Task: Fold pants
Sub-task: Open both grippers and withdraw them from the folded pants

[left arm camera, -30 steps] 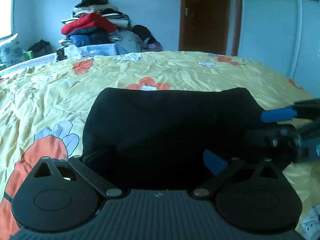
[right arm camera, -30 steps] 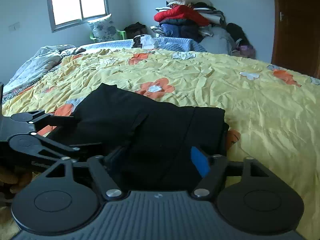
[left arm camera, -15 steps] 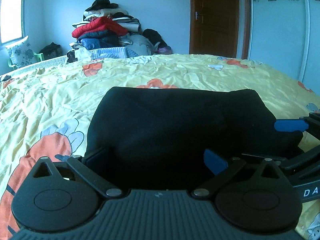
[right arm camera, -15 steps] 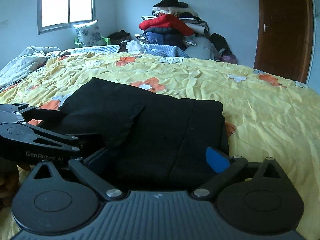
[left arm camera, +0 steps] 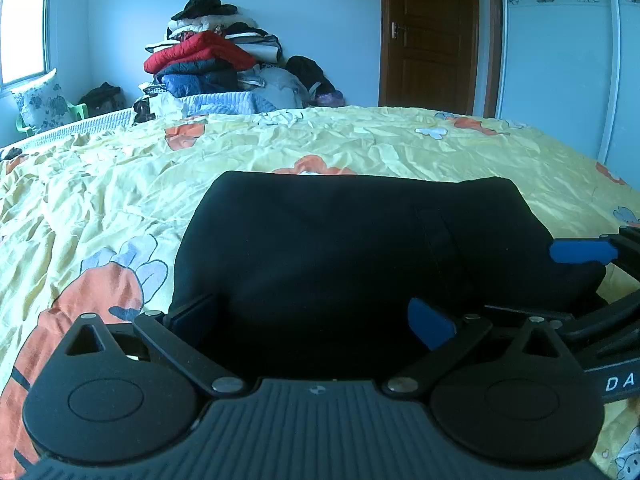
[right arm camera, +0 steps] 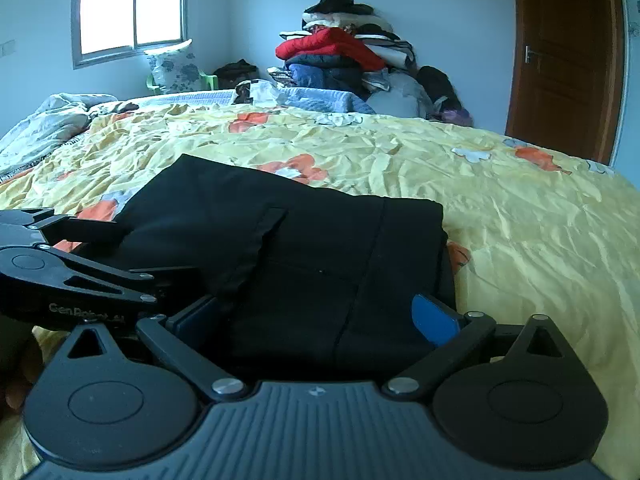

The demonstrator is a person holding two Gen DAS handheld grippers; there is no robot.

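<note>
Black pants lie folded into a thick rectangle on the yellow flowered bedsheet; they also show in the right wrist view. My left gripper is open, its fingers spread on either side of the near edge of the pants. My right gripper is open too, spread around the near edge further right. The right gripper's blue pad shows at the right of the left wrist view. The left gripper's black body shows at the left of the right wrist view.
A tall pile of clothes stands beyond the far side of the bed. A brown door is at the back right. A window and a crumpled grey blanket are at the left.
Both grippers have lowered and levelled at the near edge of the pants. The pants have settled flatter on the bed. The right gripper's fingers have spread a little wider.
</note>
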